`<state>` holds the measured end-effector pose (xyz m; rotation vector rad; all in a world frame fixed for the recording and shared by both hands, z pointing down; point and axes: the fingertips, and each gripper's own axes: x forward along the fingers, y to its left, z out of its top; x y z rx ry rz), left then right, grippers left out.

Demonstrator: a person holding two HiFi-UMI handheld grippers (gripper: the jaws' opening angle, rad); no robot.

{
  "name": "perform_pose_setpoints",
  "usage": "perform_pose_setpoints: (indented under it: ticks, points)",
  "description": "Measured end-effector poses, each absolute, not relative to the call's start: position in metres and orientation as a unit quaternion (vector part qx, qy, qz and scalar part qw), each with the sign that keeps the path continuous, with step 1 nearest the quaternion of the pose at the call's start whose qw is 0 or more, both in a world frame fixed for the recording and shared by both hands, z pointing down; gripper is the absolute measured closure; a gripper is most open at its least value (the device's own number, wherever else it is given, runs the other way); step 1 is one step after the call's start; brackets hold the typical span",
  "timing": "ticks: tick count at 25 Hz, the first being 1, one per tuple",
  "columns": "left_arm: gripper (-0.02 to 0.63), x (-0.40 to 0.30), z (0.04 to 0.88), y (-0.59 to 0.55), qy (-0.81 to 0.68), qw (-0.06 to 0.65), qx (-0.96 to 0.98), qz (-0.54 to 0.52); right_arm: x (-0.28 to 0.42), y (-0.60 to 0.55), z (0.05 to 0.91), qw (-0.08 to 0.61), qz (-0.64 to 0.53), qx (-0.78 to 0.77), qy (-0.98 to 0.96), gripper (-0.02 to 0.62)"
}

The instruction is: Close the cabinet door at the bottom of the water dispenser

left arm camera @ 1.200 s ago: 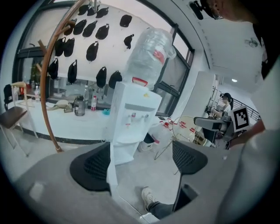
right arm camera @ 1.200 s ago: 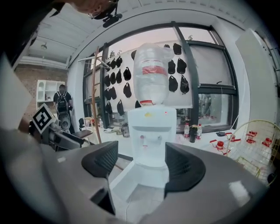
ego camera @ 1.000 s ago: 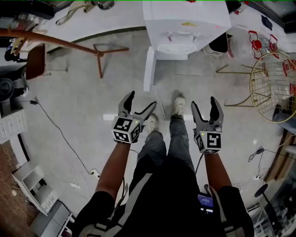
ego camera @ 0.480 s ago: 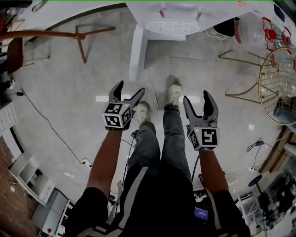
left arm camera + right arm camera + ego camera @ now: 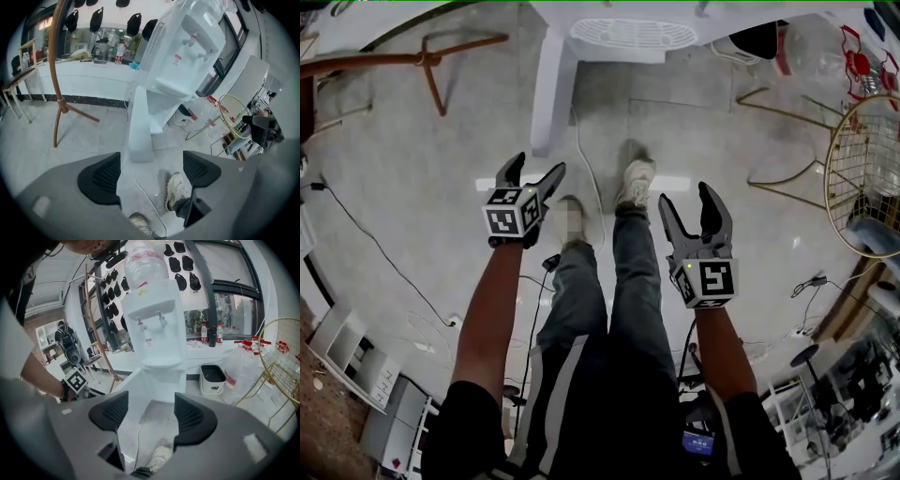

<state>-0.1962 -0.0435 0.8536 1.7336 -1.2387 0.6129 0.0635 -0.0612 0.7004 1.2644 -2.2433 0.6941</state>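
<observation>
Head view: we see the cabinet door (image 5: 547,94) standing open at upper centre, under the water dispenser (image 5: 623,33); the left gripper (image 5: 534,167) and right gripper (image 5: 687,197) are well short of it.
Left gripper view: jaws spread, empty.
Right gripper view: jaws wide, just closing slightly, empty.
We judge the door light, stiff and hinged, best pushed on its flat face near the free edge.

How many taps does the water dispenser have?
2. Both sit side by side on the water dispenser front: the left tap and the right tap. No others seem hidden.
</observation>
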Motion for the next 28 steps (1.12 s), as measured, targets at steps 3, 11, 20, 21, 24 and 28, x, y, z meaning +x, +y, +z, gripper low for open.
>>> perform_pose_setpoints:
  ticks: [3, 11, 20, 21, 24, 28]
  points:
    - [0.178, -0.193, 0.863, -0.048, -0.497, 0.448, 0.701, 0.249, 0.066, -0.062, 0.706, 0.236, 0.257, 0.457, -0.818, 0.295]
    - [0.184, -0.179, 0.874, -0.060, -0.489, 0.449, 0.700, 0.263, 0.068, -0.067, 0.709, 0.231, 0.266, 0.454, -0.819, 0.296]
    - [0.184, -0.154, 0.872, -0.058, -0.467, 0.472, 0.700, 0.264, 0.072, -0.074, 0.708, 0.215, 0.279, 0.467, -0.811, 0.307]
    - [0.184, -0.150, 0.872, -0.058, -0.463, 0.474, 0.701, 0.264, 0.074, -0.074, 0.709, 0.215, 0.279, 0.469, -0.810, 0.308]
    - [0.186, -0.130, 0.872, -0.058, -0.447, 0.475, 0.708, 0.269, 0.085, -0.074, 0.715, 0.217, 0.277, 0.474, -0.807, 0.308]
    - [0.190, -0.103, 0.871, -0.060, -0.424, 0.473, 0.720, 0.279, 0.094, -0.077, 0.716, 0.208, 0.286, 0.484, -0.800, 0.308]
